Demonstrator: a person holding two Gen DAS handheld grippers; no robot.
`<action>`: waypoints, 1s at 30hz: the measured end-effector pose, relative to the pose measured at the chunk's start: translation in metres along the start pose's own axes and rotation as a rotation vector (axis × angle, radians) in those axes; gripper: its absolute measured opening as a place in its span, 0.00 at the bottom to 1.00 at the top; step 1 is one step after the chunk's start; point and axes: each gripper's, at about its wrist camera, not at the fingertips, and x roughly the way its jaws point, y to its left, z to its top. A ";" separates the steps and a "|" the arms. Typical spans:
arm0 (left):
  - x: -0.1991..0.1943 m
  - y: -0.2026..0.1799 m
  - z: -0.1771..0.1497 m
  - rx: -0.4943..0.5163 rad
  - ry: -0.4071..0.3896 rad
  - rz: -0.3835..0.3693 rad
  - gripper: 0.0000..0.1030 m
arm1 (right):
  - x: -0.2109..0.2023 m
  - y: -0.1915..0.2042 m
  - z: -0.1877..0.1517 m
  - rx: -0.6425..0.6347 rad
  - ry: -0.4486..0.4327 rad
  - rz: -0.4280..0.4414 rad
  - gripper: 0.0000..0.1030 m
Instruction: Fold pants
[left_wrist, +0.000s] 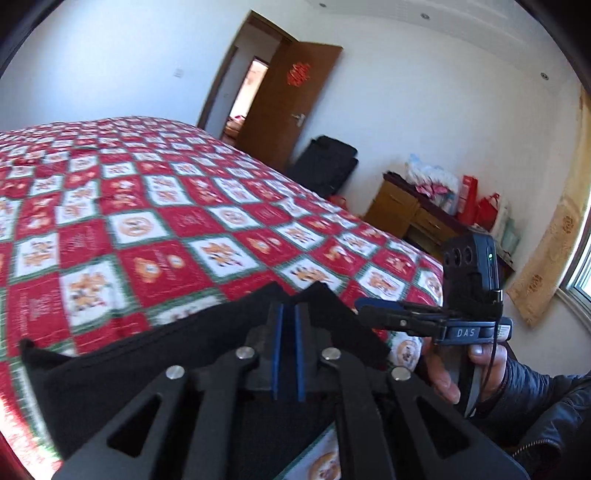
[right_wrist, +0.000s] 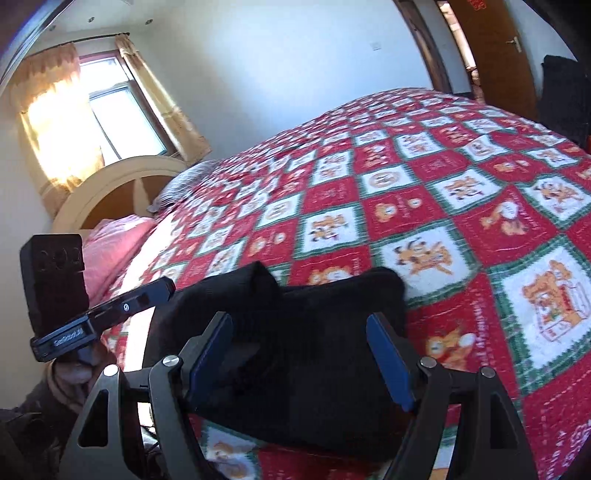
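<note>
The black pants (right_wrist: 295, 332) lie bunched at the near edge of the bed, on a quilt (right_wrist: 443, 192) of red, white and green squares with cartoon animals. From the right wrist view the cloth forms two humps, one at the left and one at the right, with a dip between them, and the heap reaches back under the tool toward the person.

The right gripper (right_wrist: 299, 354) sits right over that heap with its blue-lined fingers (right_wrist: 388, 354) spread wide. The dark cloth fills the space between them, yet neither pad looks pressed into it; the left pad stands at the edge of the left hump and the right pad is beside the right hump.

The left gripper (left_wrist: 289, 332) has its two blue pads (left_wrist: 277, 347) drawn nearly together, only a thin slit showing. Black fabric spreads out on both sides of the fingertips and rises in two small peaks just beyond them; whether a fold is actually caught in that slit, I cannot tell.

In the left wrist view the right gripper (left_wrist: 373, 308) is seen side-on, held in a hand (left_wrist: 465, 373) with a dark sleeve. Beyond the bed stand an open brown door (left_wrist: 291, 96), a wooden desk (left_wrist: 402, 210) with bags, and a curtained window (right_wrist: 110, 107).
</note>
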 end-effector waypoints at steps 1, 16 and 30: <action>-0.009 0.005 -0.002 0.011 -0.018 0.056 0.25 | 0.005 0.003 0.000 0.009 0.019 0.013 0.74; -0.034 0.084 -0.045 -0.184 -0.073 0.314 0.92 | 0.074 0.036 -0.014 0.025 0.259 0.017 0.42; -0.021 0.087 -0.045 -0.199 -0.047 0.340 0.93 | 0.014 0.042 -0.004 0.004 0.107 0.085 0.14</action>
